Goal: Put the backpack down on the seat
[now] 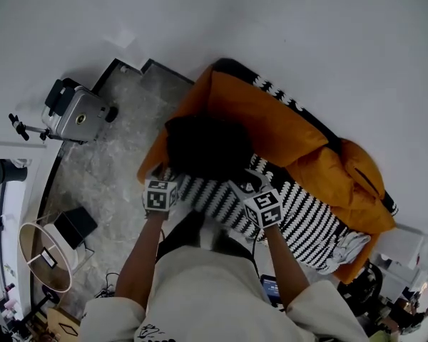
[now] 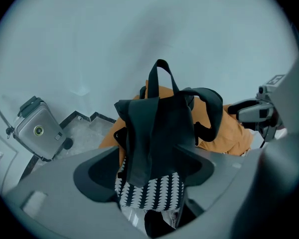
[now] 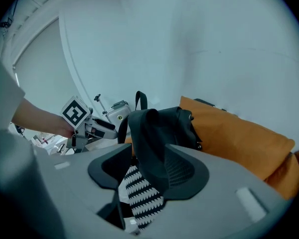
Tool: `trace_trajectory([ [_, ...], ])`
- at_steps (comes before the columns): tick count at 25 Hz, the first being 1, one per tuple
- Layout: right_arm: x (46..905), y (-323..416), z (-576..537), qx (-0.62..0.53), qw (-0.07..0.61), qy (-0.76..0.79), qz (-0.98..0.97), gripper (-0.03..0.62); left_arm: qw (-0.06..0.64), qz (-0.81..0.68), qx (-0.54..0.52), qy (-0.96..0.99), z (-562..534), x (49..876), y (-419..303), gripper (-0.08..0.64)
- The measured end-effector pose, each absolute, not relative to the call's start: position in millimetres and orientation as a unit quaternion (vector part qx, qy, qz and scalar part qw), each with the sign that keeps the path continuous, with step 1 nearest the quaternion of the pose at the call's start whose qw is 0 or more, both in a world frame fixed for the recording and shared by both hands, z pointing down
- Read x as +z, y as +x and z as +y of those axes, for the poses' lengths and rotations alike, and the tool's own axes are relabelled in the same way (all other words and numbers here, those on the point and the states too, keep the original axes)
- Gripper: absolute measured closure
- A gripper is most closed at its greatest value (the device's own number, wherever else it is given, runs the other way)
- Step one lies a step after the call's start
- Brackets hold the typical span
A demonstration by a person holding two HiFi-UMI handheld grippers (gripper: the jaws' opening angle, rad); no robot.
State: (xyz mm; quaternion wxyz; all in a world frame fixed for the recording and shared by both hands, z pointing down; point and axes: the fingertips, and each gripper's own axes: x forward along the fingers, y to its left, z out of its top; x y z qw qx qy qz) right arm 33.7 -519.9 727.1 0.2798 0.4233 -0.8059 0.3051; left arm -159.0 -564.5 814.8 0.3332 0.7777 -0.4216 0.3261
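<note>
A black backpack (image 1: pixel 207 144) rests on the seat of an orange sofa (image 1: pixel 271 123), partly on a black-and-white patterned throw (image 1: pixel 299 216). My left gripper (image 1: pixel 164 184) is at the bag's front left and my right gripper (image 1: pixel 253 187) at its front right. In the left gripper view the backpack (image 2: pixel 159 123) stands with its handle up, a flap of it showing in the gap of the left gripper (image 2: pixel 148 168), whose jaws stand apart. In the right gripper view the backpack (image 3: pixel 159 128) also shows between the spread jaws of the right gripper (image 3: pixel 148 171); the right pad is bare.
A silver suitcase (image 1: pixel 75 112) stands on the grey marble floor (image 1: pixel 107 169) left of the sofa. A round side table (image 1: pixel 43 258) is at the lower left, with clutter (image 1: pixel 399 291) at the lower right. A white wall runs behind the sofa.
</note>
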Motion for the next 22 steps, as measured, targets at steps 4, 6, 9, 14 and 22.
trace_trajectory([
  [4, 707, 61, -511, 0.287, 0.261, 0.455, -0.802, 0.467, 0.322, -0.423, 0.329, 0.781, -547, 799, -153, 0.254],
  [6, 695, 75, -507, 0.277, 0.254, 0.475, -0.796, 0.535, 0.314, -0.423, 0.325, 0.786, -539, 787, -148, 0.279],
  [9, 677, 92, -500, 0.26, 0.248, 0.491, -0.794, 0.588, 0.296, -0.423, 0.314, 0.797, -531, 768, -139, 0.319],
  [14, 650, 114, -484, 0.235, 0.25, 0.503, -0.793, 0.589, 0.261, -0.426, 0.298, 0.814, -523, 734, -124, 0.386],
  [22, 592, 134, -458, 0.178, 0.222, 0.516, -0.808, 0.589, 0.207, -0.443, 0.26, 0.833, -503, 674, -106, 0.536],
])
